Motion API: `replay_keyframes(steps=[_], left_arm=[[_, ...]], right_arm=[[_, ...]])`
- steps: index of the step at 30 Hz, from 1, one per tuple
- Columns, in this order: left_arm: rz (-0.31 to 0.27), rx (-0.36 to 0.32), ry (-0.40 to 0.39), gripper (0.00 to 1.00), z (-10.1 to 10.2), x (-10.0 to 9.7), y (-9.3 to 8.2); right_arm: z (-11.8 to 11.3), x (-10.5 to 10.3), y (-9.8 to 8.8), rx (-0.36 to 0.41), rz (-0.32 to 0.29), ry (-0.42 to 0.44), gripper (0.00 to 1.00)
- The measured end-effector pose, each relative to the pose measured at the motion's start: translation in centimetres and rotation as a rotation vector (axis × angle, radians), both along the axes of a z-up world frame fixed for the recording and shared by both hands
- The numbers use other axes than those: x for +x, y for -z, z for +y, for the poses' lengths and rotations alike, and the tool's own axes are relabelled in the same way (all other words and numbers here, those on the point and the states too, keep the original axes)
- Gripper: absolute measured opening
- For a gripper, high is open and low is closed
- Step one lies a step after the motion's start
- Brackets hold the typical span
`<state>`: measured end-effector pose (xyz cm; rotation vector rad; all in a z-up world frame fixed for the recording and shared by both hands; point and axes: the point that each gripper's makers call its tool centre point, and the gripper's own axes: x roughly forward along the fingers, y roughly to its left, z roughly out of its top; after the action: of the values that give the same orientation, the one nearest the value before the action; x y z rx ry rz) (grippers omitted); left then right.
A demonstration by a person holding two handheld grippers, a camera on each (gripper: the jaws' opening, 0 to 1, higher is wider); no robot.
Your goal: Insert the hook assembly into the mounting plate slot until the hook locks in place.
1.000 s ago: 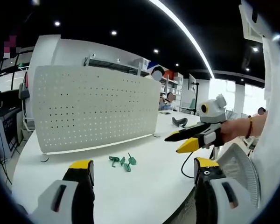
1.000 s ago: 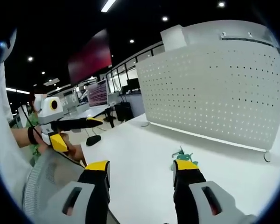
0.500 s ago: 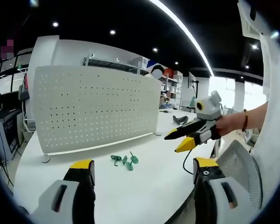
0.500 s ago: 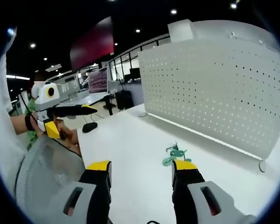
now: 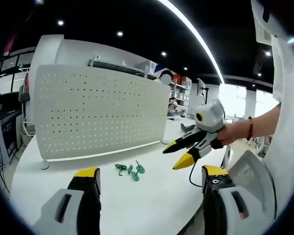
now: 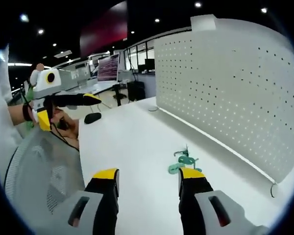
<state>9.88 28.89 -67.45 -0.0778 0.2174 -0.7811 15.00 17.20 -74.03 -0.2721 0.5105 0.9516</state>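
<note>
Right tool (image 5: 179,152) hung in the air above the table's near edge, jaws apart and empty, yellow tips aimed toward the green hooks (image 5: 128,170). Left tool (image 5: 147,178) also had its jaws apart with nothing between them, held low over the white table (image 5: 152,196). In the right gripper view the left tool (image 6: 63,105) sat off to the side near the mesh chair back (image 6: 44,171), well apart from the work.

The hook assembly was a small loose pile of green pieces lying on the table (image 6: 132,147), near the foot of the white perforated mounting plate (image 5: 98,115) but not touching it. In the right gripper view the hooks (image 6: 183,161) sat just beyond that tool's (image 6: 147,174) right jaw tip. The plate (image 6: 235,93) stood upright on small feet.

Nothing was gripped yet, so the job looked to be at its start. Risks, as judgement:
- Pieces looked tangled; a pinch could lift several at once or flick one off the table.
- Hooks were thin; a grip off-centre could let one rotate, so the prongs would miss the holes.
- The plate was free-standing; pushing a hook in without the other tool bracing it could slide or tip it.
- A black cable (image 5: 192,174) trailed below the right tool and could snag.
</note>
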Motion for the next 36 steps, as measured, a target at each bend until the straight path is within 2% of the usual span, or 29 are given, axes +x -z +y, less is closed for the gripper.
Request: replay_keyframes(steps=[5, 10, 12, 14, 17, 23, 36], left_arm=[[0.019, -0.002, 0.019, 0.87, -0.2, 0.1, 0.7], [0.028, -0.012, 0.037, 0.87, -0.5, 0.2, 1.4], [0.051, 0.010, 0.038, 0.87, -0.5, 0.2, 1.8], [0.029, -0.002, 0.038, 0.87, -0.7, 0.3, 1.3], [0.044, -0.009, 0.055, 0.87, -1.2, 0.2, 1.5], [0.052, 0.009, 0.102, 0.87, -2.1, -0.6, 1.4], [0.062, 0.008, 0.085, 0.86, -1.6, -0.5, 1.9]], right_arm=[[0.2, 0.7, 0.7, -0.025, 0.018, -0.013, 0.46], [0.3, 1.5, 1.7, -0.089, 0.005, -0.048, 0.41], [0.5, 1.8, 2.2, -0.109, 0.008, -0.066, 0.41], [0.7, 1.9, 2.7, -0.139, 0.008, -0.092, 0.40], [0.8, 2.4, 3.4, -0.195, -0.012, -0.126, 0.37], [1.0, 2.7, 3.9, -0.216, -0.009, -0.148, 0.36], [1.0, 4.2, 5.6, -0.329, -0.018, -0.215, 0.33]])
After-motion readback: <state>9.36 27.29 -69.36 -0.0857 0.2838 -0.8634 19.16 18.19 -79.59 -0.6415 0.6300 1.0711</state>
